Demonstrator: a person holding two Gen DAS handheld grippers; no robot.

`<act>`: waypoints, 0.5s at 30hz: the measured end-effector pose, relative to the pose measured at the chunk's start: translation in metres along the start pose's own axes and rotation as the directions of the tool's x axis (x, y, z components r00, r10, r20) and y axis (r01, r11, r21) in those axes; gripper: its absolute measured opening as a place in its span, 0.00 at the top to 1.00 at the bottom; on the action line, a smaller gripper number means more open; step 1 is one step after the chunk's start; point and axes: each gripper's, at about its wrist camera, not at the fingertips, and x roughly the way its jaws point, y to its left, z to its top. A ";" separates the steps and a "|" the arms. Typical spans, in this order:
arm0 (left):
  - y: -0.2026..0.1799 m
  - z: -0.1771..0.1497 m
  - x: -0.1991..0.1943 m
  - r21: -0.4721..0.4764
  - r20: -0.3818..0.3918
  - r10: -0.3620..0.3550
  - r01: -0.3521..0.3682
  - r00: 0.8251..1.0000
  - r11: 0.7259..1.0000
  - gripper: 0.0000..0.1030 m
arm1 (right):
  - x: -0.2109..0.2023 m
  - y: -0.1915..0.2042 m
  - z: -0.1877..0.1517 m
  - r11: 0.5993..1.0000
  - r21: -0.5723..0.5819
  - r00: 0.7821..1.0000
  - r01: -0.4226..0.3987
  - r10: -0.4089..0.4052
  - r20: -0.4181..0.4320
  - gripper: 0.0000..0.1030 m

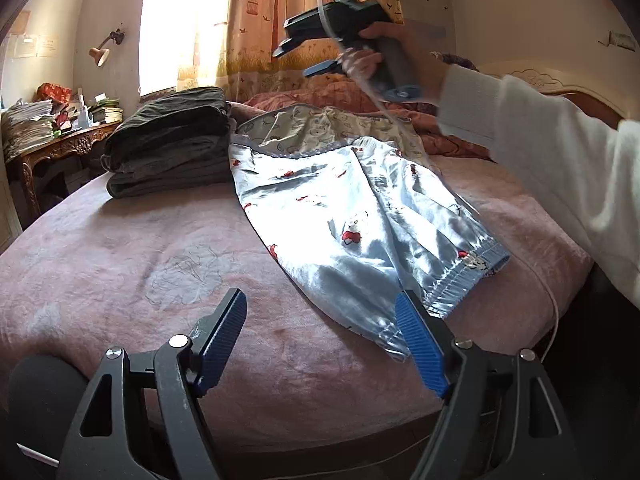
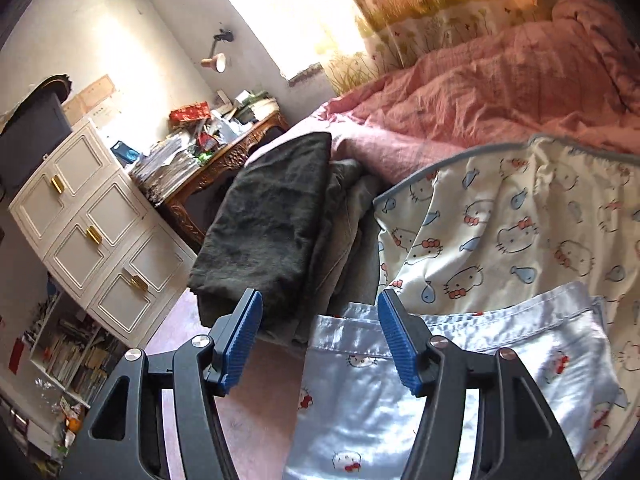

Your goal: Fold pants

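While my left gripper hangs low over the bed, its jaws stand wide with nothing between them; the right pad only overlaps the hem of the pants, which lie flat on the pink cover, folded leg over leg as far as I can judge, waistband towards a cat-print cloth and just beside a dark pile of folded clothes. My right gripper is raised above the far end, and it looks parted. From the right wrist, that gripper is plainly open and empty, hovering above the waistband edge of the pants, with the dark pile close on the left. To fold well, I would pinch hem corners and waistband cleanly, taking every satin layer, since this cloth looks slippery, then carry one end over the other, edges matched, keeping clear of the pile.
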 end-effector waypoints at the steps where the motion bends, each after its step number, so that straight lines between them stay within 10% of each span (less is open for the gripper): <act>1: 0.001 0.003 -0.001 -0.003 0.008 0.004 -0.004 1.000 1.000 0.26 | -0.023 0.004 -0.005 1.000 -0.027 0.999 0.008 -0.008 0.033 0.40; 10: -0.001 0.040 -0.009 0.057 0.127 0.063 -0.071 0.990 0.996 0.22 | -0.194 0.030 -0.084 0.971 -0.168 0.960 0.172 -0.127 0.248 0.35; 15: -0.002 0.071 -0.001 0.092 0.171 0.077 -0.094 0.982 0.991 0.22 | -0.231 -0.001 -0.127 0.975 -0.071 0.954 0.211 -0.190 0.231 0.35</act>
